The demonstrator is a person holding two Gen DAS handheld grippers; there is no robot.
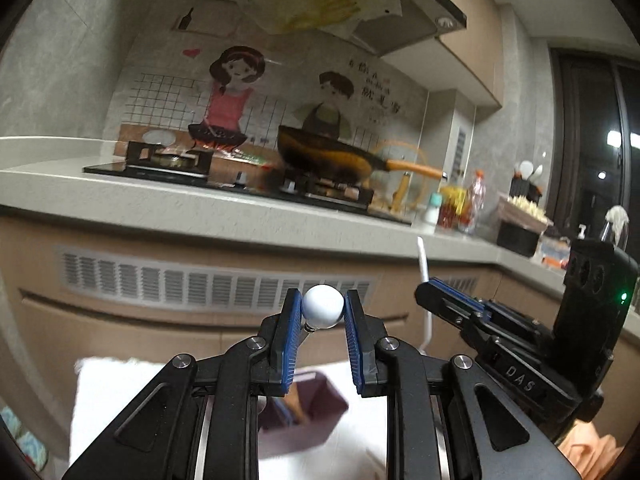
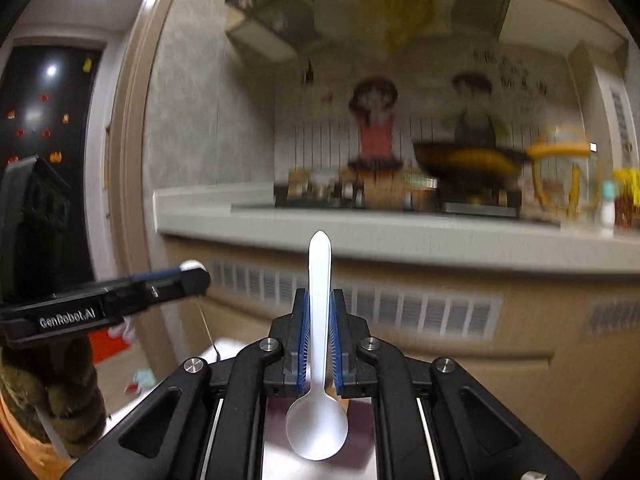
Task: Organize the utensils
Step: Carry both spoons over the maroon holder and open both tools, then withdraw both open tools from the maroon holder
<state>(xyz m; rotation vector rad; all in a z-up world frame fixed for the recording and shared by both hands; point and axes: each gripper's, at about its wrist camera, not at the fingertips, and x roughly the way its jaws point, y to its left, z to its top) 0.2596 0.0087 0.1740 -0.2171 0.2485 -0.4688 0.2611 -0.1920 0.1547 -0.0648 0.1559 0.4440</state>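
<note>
Left wrist view: the left gripper (image 1: 323, 314) has its jaws clenched on a round white ball-shaped utensil end (image 1: 322, 306), which sits between the blue pads at their tips; a short metal neck shows beneath it. Below the jaws lies a dark purple box (image 1: 320, 404) on a white surface (image 1: 104, 392), blurred. To the right, near but apart, the right gripper (image 1: 430, 286) points up-left with a thin white handle rising from it. Beyond both runs the front edge of the grey stone worktop (image 1: 200, 208), carrying a black gas hob and a dark wok with an orange handle (image 1: 340, 156) toward its right part. Open air lies between the grippers and the beige cabinet front under that edge.

Right wrist view: the right gripper's jaws grasp a white plastic spoon (image 2: 319, 340) by its handle, bowl toward the camera, handle tip pointing up at the worktop edge. The left gripper reaches in from the left, the white ball at its tip. The background is blurred.
</note>
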